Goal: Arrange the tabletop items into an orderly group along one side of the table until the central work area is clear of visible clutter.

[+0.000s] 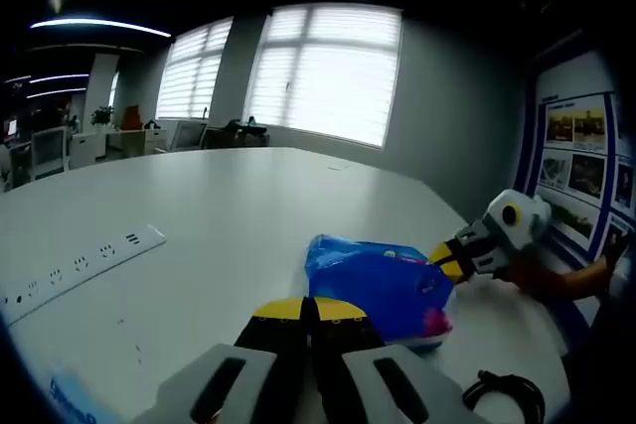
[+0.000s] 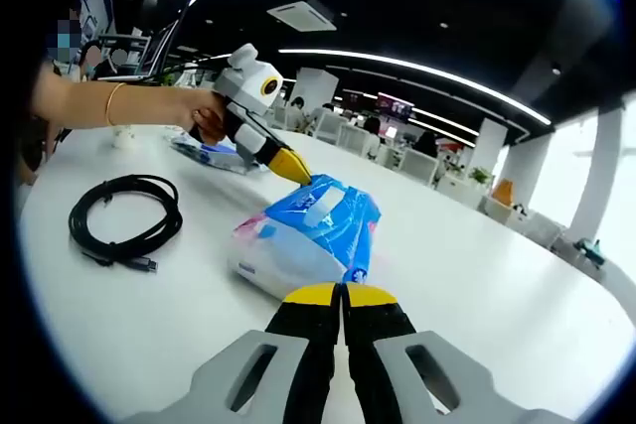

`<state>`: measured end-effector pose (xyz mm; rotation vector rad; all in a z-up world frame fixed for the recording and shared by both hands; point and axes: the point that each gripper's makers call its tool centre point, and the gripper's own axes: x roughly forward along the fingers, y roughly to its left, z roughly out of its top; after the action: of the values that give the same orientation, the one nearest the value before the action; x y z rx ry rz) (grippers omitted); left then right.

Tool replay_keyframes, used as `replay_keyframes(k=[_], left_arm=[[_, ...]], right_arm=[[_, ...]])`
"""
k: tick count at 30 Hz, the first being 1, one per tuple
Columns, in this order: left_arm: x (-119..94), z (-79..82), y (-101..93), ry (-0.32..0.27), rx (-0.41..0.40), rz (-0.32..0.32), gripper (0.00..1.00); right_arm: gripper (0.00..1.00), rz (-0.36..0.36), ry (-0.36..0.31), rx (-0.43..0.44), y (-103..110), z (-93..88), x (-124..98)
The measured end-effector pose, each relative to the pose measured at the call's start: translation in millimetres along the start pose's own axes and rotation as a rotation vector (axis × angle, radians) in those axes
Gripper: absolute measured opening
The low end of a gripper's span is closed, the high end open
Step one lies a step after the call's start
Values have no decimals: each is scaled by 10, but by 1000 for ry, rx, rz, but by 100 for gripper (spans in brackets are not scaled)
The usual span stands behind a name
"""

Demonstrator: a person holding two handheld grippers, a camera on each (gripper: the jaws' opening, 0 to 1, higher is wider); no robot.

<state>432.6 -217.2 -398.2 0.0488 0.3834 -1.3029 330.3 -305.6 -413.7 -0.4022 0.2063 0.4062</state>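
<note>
White laminate forms the table [image 1: 248,215], which is set in an open office with blinded windows [image 1: 323,71], grey walls and ceiling light strips. Desks, chairs and monitors are seen beyond the far edge in the right gripper view. A poster board [image 1: 586,161] hangs on the wall at the right of the left gripper view; its writing is too small to be read.

A blue plastic pack [image 2: 308,230] with a white label is lying on the table between the two grippers; its print cannot be read. A second, flatter blue pack [image 2: 214,154] is seen behind the left gripper. A white power strip [image 1: 84,263] is laid near the table's left edge, well apart from the pack. A black cable [image 2: 127,217] is coiled beside the pack.

The left gripper [image 1: 308,311] is closed with nothing between its jaws, tips just short of the pack. The right gripper [image 2: 342,295] is likewise closed and empty, tips at the pack's edge.
</note>
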Motion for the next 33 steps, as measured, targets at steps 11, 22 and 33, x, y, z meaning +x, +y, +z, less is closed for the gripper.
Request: replay_keyframes(k=[11,22,33], left_arm=[[-68,1,-197,-29,1,-11,0],[-135,29,-341,-45,5,-37,0],[-166,22,-542,-68,-15,-51,0]], right_arm=[[0,-57,17,14,-190,-96,15],[0,-86,20,41,-288,-113,46],[0,-111,25,31,-427,-69,3]])
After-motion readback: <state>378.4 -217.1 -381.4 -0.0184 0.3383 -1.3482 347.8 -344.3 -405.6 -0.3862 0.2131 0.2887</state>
